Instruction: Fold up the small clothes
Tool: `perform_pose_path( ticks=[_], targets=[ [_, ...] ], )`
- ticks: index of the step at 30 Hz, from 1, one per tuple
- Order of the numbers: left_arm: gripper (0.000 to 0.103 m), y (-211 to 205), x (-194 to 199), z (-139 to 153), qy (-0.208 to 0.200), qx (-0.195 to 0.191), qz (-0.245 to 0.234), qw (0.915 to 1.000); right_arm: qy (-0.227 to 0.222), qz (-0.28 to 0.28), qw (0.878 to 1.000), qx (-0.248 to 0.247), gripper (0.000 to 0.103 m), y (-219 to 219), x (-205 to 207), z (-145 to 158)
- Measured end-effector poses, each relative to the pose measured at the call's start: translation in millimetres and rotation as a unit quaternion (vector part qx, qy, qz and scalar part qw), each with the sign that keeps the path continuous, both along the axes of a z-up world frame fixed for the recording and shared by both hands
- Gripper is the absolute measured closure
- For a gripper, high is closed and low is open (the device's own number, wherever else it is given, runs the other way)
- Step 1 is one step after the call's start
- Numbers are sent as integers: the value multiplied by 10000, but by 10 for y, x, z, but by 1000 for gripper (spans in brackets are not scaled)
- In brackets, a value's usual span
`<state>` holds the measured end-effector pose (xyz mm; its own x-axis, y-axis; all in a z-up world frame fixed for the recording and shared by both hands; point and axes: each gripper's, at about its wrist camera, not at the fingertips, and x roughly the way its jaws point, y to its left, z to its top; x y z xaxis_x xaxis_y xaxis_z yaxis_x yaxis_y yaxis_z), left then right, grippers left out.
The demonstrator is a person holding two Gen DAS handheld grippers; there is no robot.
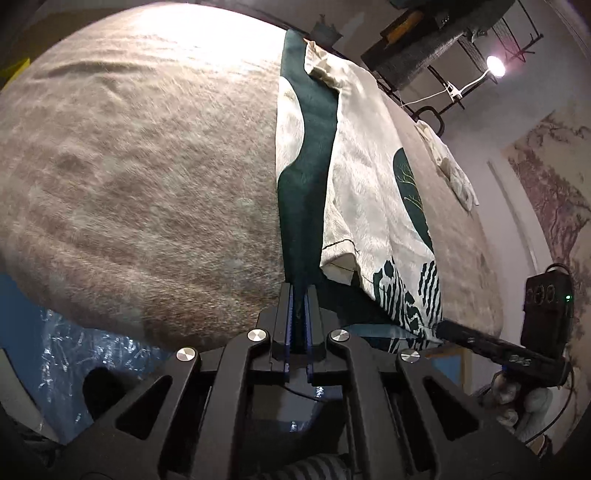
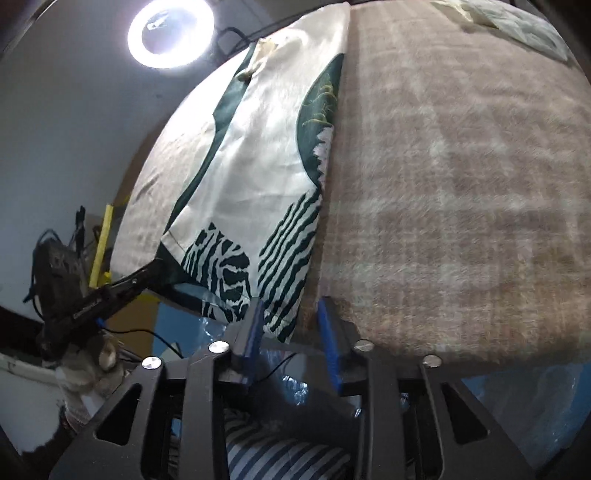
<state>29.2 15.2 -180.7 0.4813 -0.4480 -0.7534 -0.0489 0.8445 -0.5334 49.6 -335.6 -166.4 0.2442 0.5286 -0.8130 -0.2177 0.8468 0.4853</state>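
Left wrist view: one left gripper (image 1: 298,295), jaws nearly together, clamped on the dark green edge of one garment (image 1: 365,177). That garment is cream with dark green shapes and striped print, lying flat on the beige fuzzy cover (image 1: 140,166), running straight ahead of the jaws and off to their right. One folded-over sleeve (image 1: 338,254) sits just ahead-right of the jaw tips. One second cloth (image 1: 452,166), cream, crumpled, lies far right of the jaws near the cover's far edge, well apart from the garment. One lamp bulb (image 1: 495,66) is lit at upper right. One black device (image 1: 546,314) with a green light at right. The right gripper (image 1: 465,338) shows as a black bar low right, at the garment's hem; its jaw state cannot be told here. No readable writing.

Right wrist view: one right gripper (image 2: 291,317), blue-padded jaws apart, the garment's (image 2: 266,177) striped hem corner hanging between them, touching the left jaw; no clamp. Garment stretches ahead and left of the jaws. Beige cover (image 2: 461,184) fills ahead-right. One cream cloth (image 2: 517,22) far ahead-right. One ring light (image 2: 170,33) upper left. The left gripper (image 2: 110,291) is far left, at the garment's edge. Its label text is too blurred to read.
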Motion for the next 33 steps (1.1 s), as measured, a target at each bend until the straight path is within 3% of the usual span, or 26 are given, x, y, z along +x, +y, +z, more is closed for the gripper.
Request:
perform_pose_path(
  ticks=[1, 5, 12, 22, 33],
  targets=[
    [102, 6, 11, 3, 6, -39, 7, 10000, 64, 90, 9999, 2, 101, 25, 17, -21],
    [103, 22, 56, 84, -28, -194, -22, 9998, 186, 22, 9993, 331, 102, -14, 58, -77],
    [103, -5, 228, 328, -285, -119, -178, 9994, 93, -386, 9928, 1128, 102, -248, 192, 61],
    [103, -75, 680, 502, -418, 66, -331, 9986, -160, -620, 9897, 1284, 102, -363, 517, 275],
    [103, -52, 1624, 520, -616, 507, -92, 9968, -485, -801, 9879, 1232, 102, -187, 1378, 413]
  ],
)
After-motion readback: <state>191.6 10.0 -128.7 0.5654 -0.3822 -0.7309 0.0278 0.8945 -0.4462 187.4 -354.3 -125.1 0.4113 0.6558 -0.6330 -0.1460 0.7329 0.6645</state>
